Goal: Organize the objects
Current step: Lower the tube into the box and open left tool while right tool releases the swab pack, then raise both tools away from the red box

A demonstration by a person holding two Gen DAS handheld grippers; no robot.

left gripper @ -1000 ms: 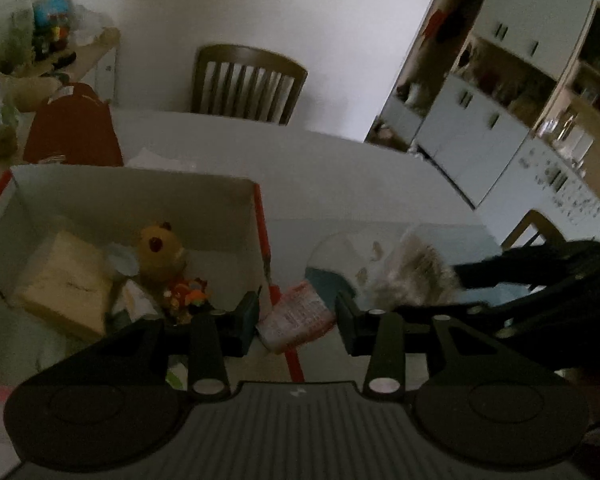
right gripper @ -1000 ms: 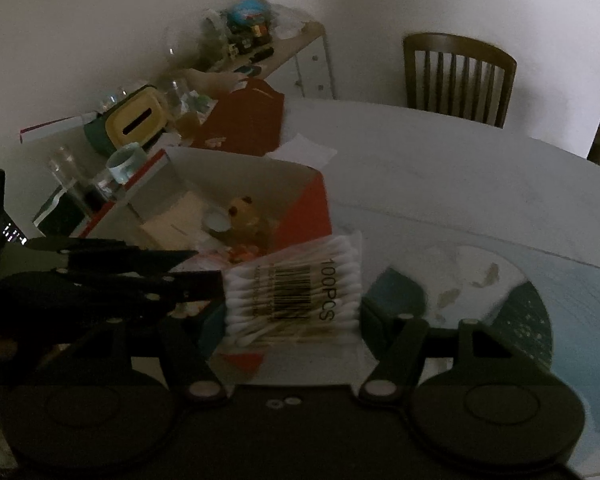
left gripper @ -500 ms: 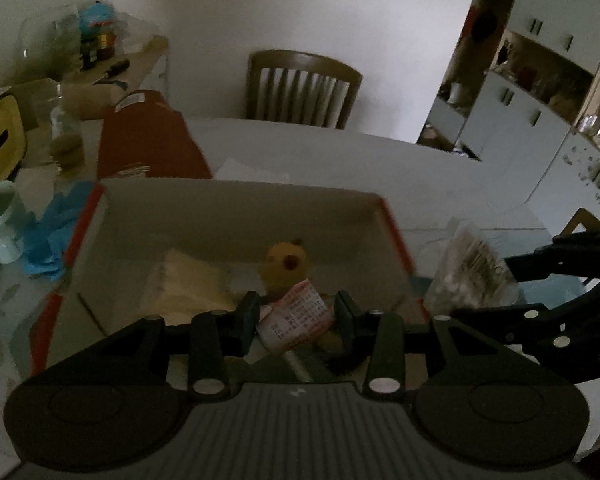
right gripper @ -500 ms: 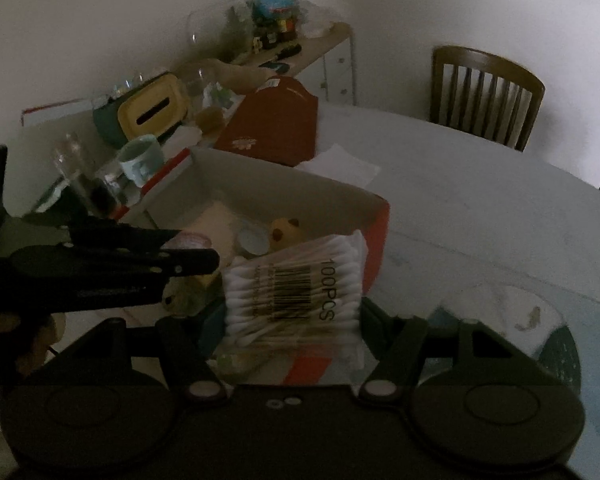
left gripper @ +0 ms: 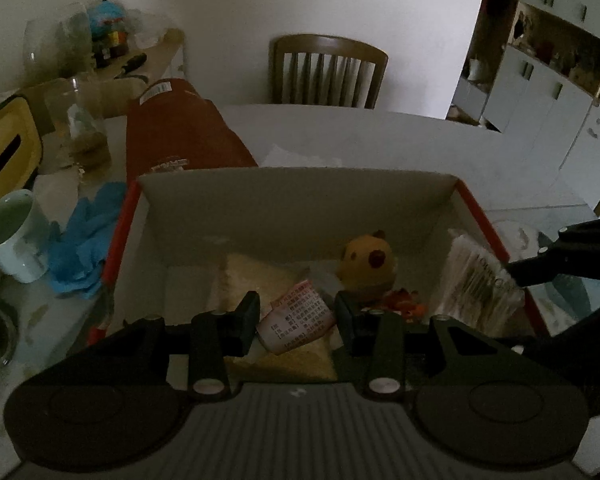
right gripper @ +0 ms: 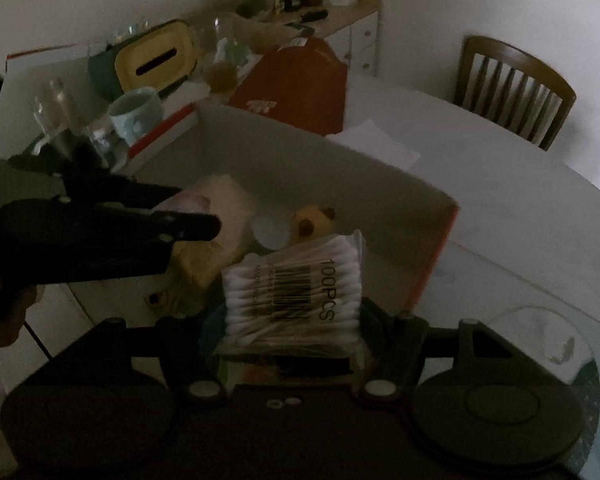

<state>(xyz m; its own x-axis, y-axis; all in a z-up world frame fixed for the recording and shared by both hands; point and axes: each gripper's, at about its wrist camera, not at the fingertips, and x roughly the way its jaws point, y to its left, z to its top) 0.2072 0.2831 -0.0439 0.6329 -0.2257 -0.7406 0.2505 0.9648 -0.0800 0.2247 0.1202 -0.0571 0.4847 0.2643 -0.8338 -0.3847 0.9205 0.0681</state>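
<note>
While both grippers hang over the open box (left gripper: 300, 184), each has a load pinched; left gripper (left gripper: 296, 316) is clenched on a small printed packet (left gripper: 296, 320), right gripper (right gripper: 292, 332) grasps a bag of cotton swabs (right gripper: 296, 288) marked 100PCS. Both items sit above the box interior, not yet let go; prob. held high so they clear the walls before dropping, my guess.

Packet hangs over a pale yellow pad (left gripper: 260, 276) near box centre; swab bag hovers at the right side, close to the red-edged wall (left gripper: 496, 232). Inside already: a yellow bear toy (left gripper: 368, 264), a small orange toy (left gripper: 404, 300) beside it, and a small white round thing (right gripper: 270, 230) I can't identify.

Free floor looks to be back-left; the bear and orange toy crowd the right, so the swab bag may land on them or lean on the wall. The 2 grippers are near each other, so they could bump.

Outside, on the table (left gripper: 360, 136): red pouch (left gripper: 176, 136) behind the box, blue cloth (left gripper: 84, 252) and pale mug (left gripper: 14, 236) to the left, glass jar (left gripper: 80, 124), yellow tissue holder (right gripper: 154, 62); chair (left gripper: 328, 68) at the far side; none block the drop.
</note>
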